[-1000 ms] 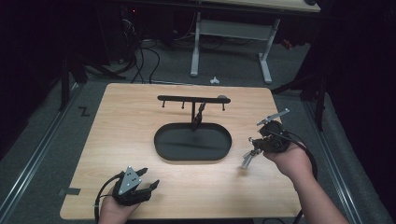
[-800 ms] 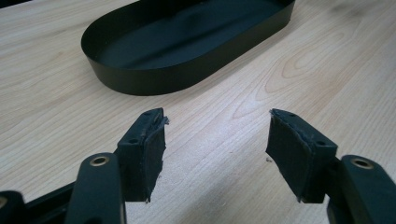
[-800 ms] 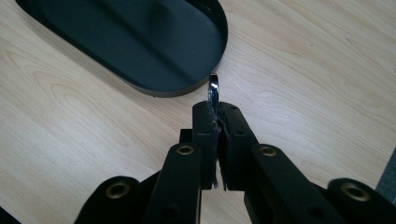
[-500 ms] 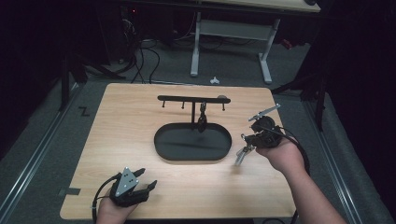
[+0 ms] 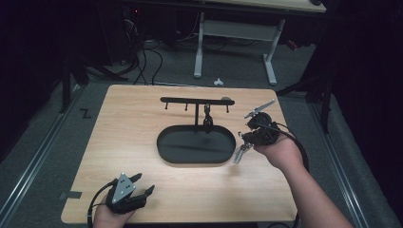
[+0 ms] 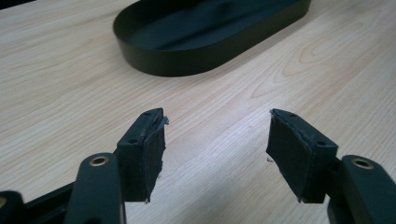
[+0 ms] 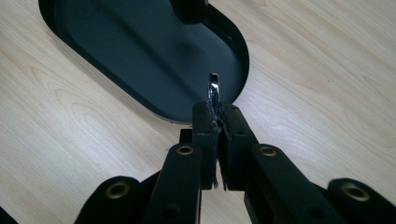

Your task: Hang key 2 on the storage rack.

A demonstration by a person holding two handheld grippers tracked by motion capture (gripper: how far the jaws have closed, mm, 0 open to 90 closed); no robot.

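Note:
A black oval tray lies mid-table, with a black T-shaped stand rising from its far side. A small dark item hangs from one of the stand's hooks. My right gripper hovers at the tray's right end. In the right gripper view, my right gripper is shut on a thin shiny metal piece that pokes up over the tray's rim. My left gripper rests near the table's front left edge. It stands open with nothing between its jaws, facing the tray.
The wooden table has bare surface left of and in front of the tray. Beyond its far edge, a white desk frame and cables stand on the grey floor. A cable trails from my right gripper.
My right gripper has moved left and slightly forward, from the table's right side to the tray's right end, with the metal piece still in it. The left gripper has stayed put.

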